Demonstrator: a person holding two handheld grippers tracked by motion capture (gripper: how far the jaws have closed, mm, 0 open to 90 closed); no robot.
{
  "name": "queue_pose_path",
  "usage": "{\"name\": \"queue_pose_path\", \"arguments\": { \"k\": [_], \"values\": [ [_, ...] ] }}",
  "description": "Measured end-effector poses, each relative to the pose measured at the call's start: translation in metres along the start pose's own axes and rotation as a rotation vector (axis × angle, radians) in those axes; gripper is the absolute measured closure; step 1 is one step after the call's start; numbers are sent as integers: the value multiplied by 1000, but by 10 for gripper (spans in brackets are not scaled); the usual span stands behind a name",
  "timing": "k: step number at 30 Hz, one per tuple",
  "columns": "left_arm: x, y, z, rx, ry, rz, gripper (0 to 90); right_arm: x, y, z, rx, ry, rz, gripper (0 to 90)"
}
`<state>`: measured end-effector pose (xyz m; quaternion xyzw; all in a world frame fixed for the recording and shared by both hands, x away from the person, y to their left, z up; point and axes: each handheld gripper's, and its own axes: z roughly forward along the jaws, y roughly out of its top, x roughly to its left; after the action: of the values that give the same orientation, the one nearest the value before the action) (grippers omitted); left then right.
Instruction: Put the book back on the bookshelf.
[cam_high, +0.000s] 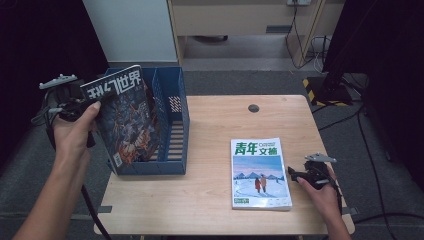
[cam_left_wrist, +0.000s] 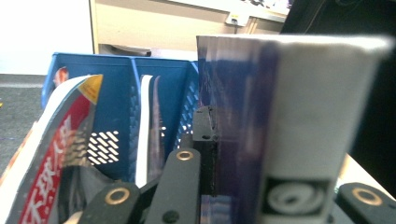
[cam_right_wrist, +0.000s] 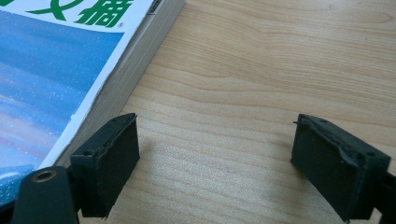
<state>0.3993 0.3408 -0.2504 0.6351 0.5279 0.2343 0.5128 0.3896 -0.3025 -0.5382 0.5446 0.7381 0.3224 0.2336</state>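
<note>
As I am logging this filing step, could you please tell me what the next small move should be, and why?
Probably lower the dark magazine into a slot of the blue file rack. The left gripper is shut on it, holding it upright just above the rack's front left part, where other magazines already stand. The right gripper rests open beside the magazine lying flat on the table.

The dark magazine (cam_high: 125, 117), held upright over the blue file rack (cam_high: 175, 125), bore large white characters across its top, of which "世界" could be read; the characters before them were unclear. The magazine lying flat on the table (cam_high: 210, 200) carried the green title "青年文摘" (cam_high: 256, 148) above its snowy cover picture; the small print below was too fine to read. In the left gripper view, a red-covered magazine (cam_left_wrist: 51, 154) in the rack showed white characters, unreadable at that angle.
</note>
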Motion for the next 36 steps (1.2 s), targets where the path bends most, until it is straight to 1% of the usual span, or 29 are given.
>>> {"name": "queue_pose_path", "arguments": {
  "k": [4, 10, 22, 36],
  "values": [
    [4, 1, 4, 1, 18, -2, 821, 1, 0, 0, -3, -2, 9, 153],
    [6, 5, 10, -12, 26, -4, 821, 1, 0, 0, 0, 0, 9, 153],
    [-4, 7, 24, -7, 21, 7, 821, 1, 0, 0, -2, 1, 5, 152],
    [-8, 13, 31, -6, 34, 6, 821, 1, 0, 0, -2, 2, 5, 152]
  ]
}}
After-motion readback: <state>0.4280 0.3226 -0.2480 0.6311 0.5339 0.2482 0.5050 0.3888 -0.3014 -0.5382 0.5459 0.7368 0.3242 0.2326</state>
